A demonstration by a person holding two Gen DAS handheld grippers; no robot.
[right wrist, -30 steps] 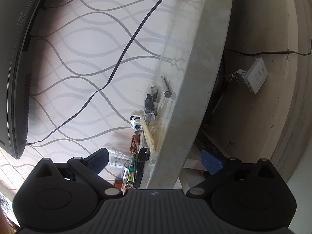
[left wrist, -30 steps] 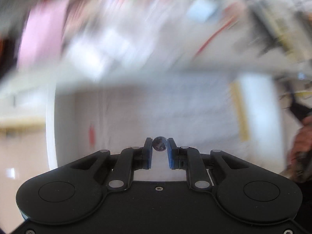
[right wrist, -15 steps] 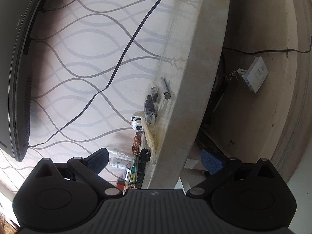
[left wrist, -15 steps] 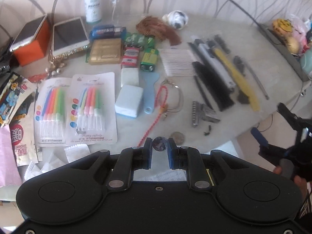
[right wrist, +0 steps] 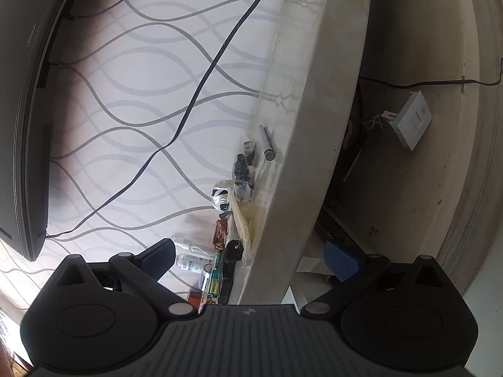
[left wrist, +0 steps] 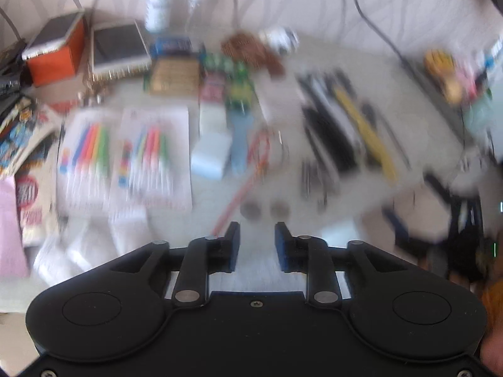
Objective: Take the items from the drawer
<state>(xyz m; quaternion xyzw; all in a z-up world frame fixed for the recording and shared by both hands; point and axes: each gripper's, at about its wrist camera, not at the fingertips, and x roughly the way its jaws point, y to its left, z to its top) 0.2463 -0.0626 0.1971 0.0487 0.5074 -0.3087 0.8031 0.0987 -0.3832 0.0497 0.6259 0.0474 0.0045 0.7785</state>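
Note:
My left gripper (left wrist: 256,238) hangs over the near edge of the grey tabletop (left wrist: 314,47). Its jaws are opening and nothing is between the blue pads. Just beyond the fingertips a small round coin (left wrist: 250,210) lies on the table beside a second coin (left wrist: 279,209). The view is blurred. My right gripper (right wrist: 248,257) is open wide and empty, turned on its side next to the table's edge (right wrist: 301,144); it also shows at the right of the left wrist view. No drawer can be made out.
Laid out on the table are two candle packs (left wrist: 151,154), a white box (left wrist: 209,154), a red cord (left wrist: 251,172), combs and pens (left wrist: 345,125), two phones (left wrist: 119,47), an orange box (left wrist: 55,53) and bottles. A dark screen (right wrist: 28,94) and a cable (right wrist: 201,81) are on the patterned wall.
The left gripper carried a coin up over the table, then its jaws parted; the coin now lies beside the other one. The right gripper has not moved.

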